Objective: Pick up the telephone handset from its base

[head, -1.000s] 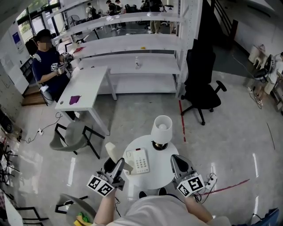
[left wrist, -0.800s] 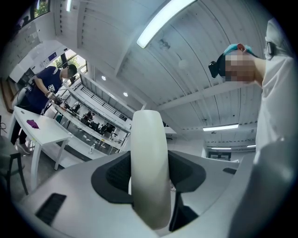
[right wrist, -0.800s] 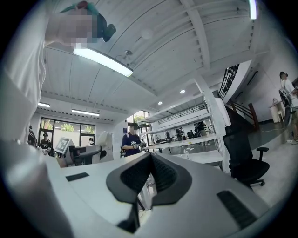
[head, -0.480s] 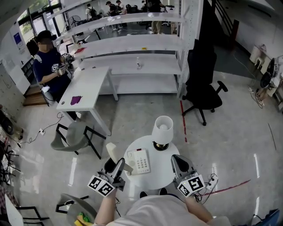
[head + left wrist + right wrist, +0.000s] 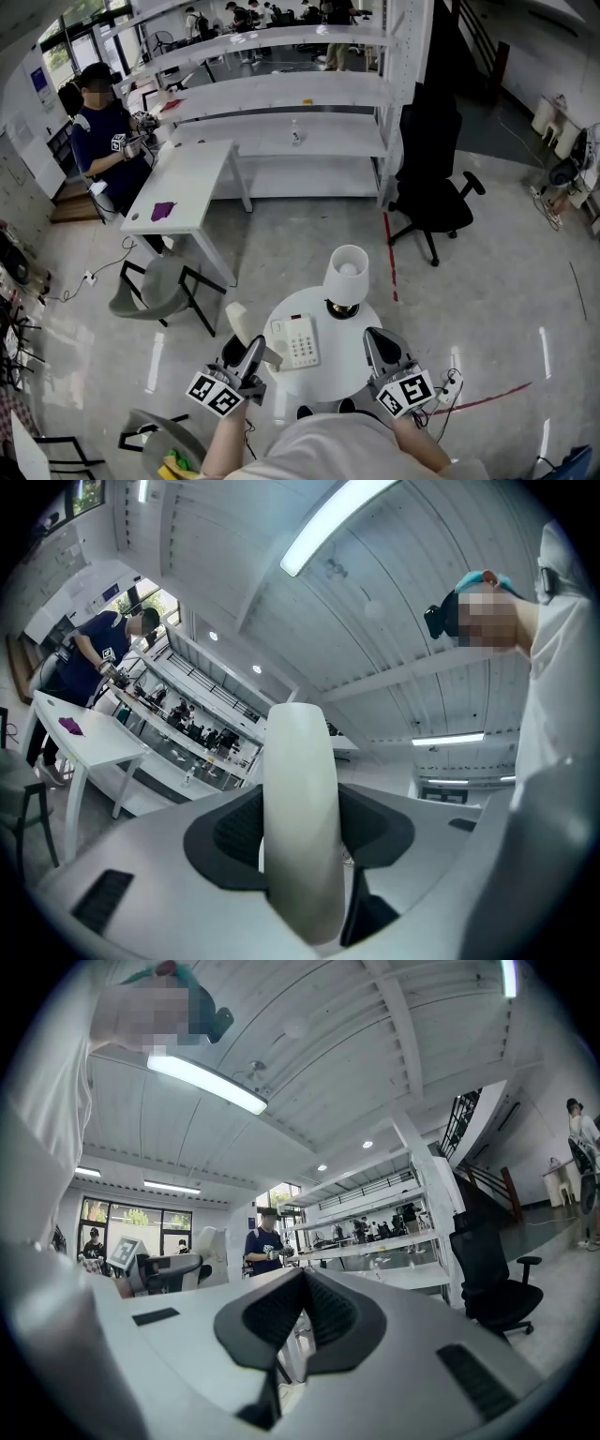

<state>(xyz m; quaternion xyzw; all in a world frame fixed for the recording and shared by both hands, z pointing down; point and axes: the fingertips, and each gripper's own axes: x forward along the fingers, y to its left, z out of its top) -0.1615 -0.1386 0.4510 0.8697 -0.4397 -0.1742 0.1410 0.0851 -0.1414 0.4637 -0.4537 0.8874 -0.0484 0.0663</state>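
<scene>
Glossy grey floor (image 5: pixel 487 309) all round, and at the near edge sits a small round white desk (image 5: pixel 342 361) with the person standing right over it. Left hand-held gripper (image 5: pixel 253 352) hangs at the desk's near-left edge with its jaws clamped on the cream telephone handset (image 5: pixel 240 323). The left gripper view shows the handset standing upright between the two dark pads, squeezed from both sides. So the handset is off its cradle, over the desk's left edge, just beside the telephone base (image 5: pixel 298 342). That base lies left of the desk's centre, keypad facing up. Right hand-held gripper (image 5: pixel 375 345) hovers at the near-right edge with its jaws pressed together on nothing. Move up to the far edge of the desk and there is a lamp (image 5: pixel 345 272) with a white shade. Beyond that, a grey chair (image 5: pixel 150 286) stands to the left and a black office chair (image 5: pixel 431 202) to the right. Further back is a long white desk (image 5: pixel 187 173) carrying a small purple item (image 5: pixel 159 211), with a seated person (image 5: pixel 98 127) at its far-left end. Long white shelving (image 5: pixel 281 94) closes off the back.
</scene>
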